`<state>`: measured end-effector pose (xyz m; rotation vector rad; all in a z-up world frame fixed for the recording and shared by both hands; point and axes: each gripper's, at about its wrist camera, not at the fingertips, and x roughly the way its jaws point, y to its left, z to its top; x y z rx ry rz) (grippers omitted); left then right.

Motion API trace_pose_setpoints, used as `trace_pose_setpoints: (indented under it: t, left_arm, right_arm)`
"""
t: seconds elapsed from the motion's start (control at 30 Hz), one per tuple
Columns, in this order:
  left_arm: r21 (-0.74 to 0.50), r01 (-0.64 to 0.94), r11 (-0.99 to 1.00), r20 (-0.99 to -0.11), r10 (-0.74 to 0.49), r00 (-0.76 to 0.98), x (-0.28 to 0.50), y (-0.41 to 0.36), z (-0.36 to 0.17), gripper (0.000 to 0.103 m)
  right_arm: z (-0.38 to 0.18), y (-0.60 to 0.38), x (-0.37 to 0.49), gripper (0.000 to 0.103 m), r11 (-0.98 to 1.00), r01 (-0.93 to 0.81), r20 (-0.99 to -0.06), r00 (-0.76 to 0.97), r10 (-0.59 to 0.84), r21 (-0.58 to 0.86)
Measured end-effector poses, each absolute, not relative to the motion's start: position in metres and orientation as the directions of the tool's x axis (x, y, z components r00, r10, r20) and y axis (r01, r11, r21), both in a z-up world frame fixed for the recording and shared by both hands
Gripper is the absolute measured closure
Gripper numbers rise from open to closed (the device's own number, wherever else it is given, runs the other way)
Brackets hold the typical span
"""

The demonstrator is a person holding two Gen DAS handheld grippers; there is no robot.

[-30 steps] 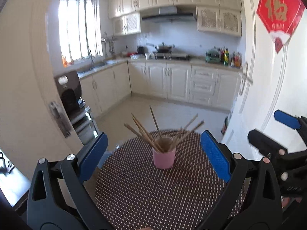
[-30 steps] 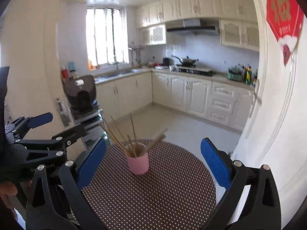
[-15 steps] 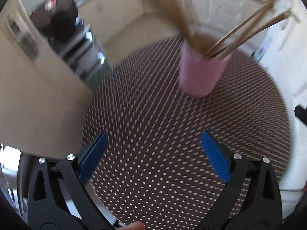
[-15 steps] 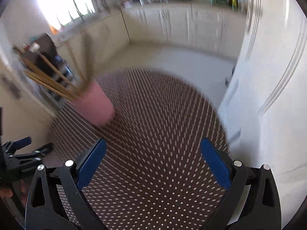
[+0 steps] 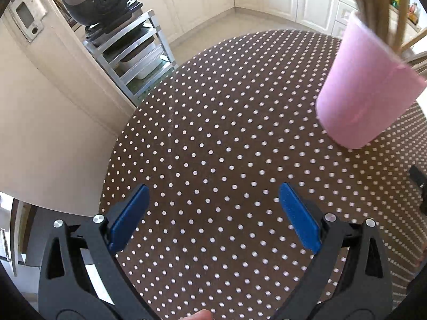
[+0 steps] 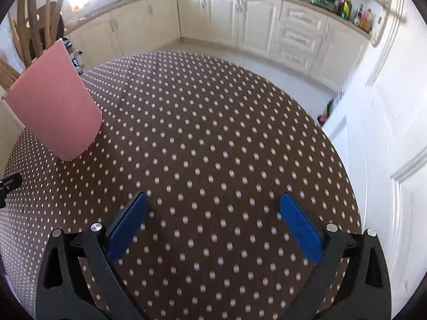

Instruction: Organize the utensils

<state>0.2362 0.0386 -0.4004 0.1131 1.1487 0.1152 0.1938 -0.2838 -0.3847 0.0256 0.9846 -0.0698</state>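
Where the dotted desk carries it, one pink cup of wooden chopsticks stands at 2 o'clock from the left tool, 10 o'clock from the right tool; both tools gape, empty.

- Round table, covered by a brown cloth with small white dots; the rim shows along the far and left sides in the left wrist view.
- Pink cup, upright on the cloth near the far side.
- Wooden chopsticks standing bundled in the cup, splayed outward.
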Motion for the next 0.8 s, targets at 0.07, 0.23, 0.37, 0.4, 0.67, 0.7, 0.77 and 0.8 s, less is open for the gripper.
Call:
trace_pose_setpoints:
  t: [0.07, 0.23, 0.37, 0.4, 0.67, 0.7, 0.77, 0.8]
  left_arm:
    - [0.136, -0.034, 0.990, -0.913, 0.139, 0.385, 0.242, 0.039, -0.410, 0.007]
    - [0.068, -0.082, 0.994, -0.902, 0.097, 0.422, 0.241, 0.050, -0.414, 0.006]
    - [-0.005, -0.090, 0.996, -0.894, 0.036, 0.447, 0.241, 0.064, -0.420, 0.006]
    - [-0.001, -0.083, 0.997, -0.890, 0.037, 0.455, 0.243, 0.063, -0.422, 0.006]
    - [-0.008, -0.091, 0.996, -0.834, 0.044, 0.550, 0.222, 0.063, -0.423, 0.006]
    - [-0.009, -0.088, 0.996, -0.825, 0.042, 0.563, 0.214, 0.060, -0.421, 0.006]
    - [-0.009, -0.083, 0.996, -0.813, 0.041, 0.581, 0.198, 0.055, -0.419, 0.006]
    - [-0.011, -0.083, 0.996, -0.813, 0.039, 0.581, 0.197, 0.055, -0.419, 0.006]
  right_arm:
    - [-0.386, -0.280, 0.196, 0.007, 0.998, 0.061, -0.821, 0.568, -0.054, -0.023]
    - [-0.385, -0.278, 0.201, 0.006, 0.997, 0.067, -0.822, 0.566, -0.058, -0.024]
    - [-0.388, -0.279, 0.202, 0.006, 0.998, 0.067, -0.821, 0.569, -0.055, -0.020]
    - [-0.389, -0.279, 0.202, 0.006, 0.998, 0.068, -0.821, 0.569, -0.055, -0.020]
    - [-0.394, -0.280, 0.198, 0.006, 0.997, 0.069, -0.820, 0.570, -0.055, -0.019]
    - [-0.394, -0.280, 0.197, 0.006, 0.997, 0.069, -0.820, 0.570, -0.055, -0.019]
    - [-0.394, -0.280, 0.197, 0.006, 0.997, 0.069, -0.820, 0.570, -0.055, -0.019]
    - [-0.394, -0.280, 0.197, 0.006, 0.997, 0.069, -0.820, 0.570, -0.055, -0.019]
